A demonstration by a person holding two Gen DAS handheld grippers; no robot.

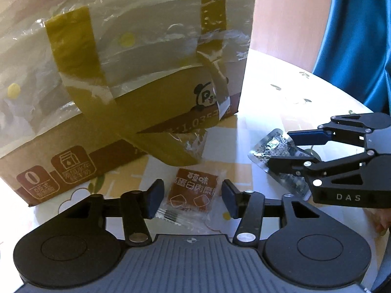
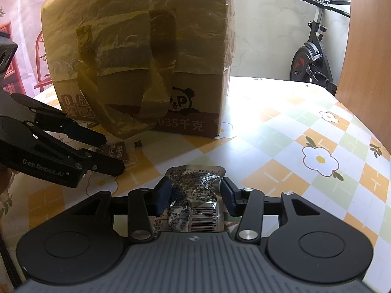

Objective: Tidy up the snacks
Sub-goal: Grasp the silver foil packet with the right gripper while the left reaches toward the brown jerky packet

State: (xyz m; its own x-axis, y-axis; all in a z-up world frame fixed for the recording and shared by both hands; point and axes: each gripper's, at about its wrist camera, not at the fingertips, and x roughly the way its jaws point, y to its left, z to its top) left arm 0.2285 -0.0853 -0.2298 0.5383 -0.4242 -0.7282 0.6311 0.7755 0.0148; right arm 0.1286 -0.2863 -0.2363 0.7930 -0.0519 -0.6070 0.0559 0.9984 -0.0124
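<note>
Silver foil packet (image 2: 195, 195) is sitting clamped between the pads of the right gripper (image 2: 195, 196), just above the flowered tablecloth (image 2: 305, 134). To its left, the left gripper (image 1: 193, 199) is straddling a brown snack sachet (image 1: 193, 193) lying near the taped cardboard box (image 1: 122, 73), pads spread and not pressing it.

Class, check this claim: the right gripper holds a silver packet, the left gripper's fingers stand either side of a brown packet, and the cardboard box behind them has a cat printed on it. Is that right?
One detail is wrong: the cardboard box has a panda printed on it, not a cat, as the right wrist view shows. The right gripper does hold the silver packet, and the left gripper stands either side of the brown packet.
</note>
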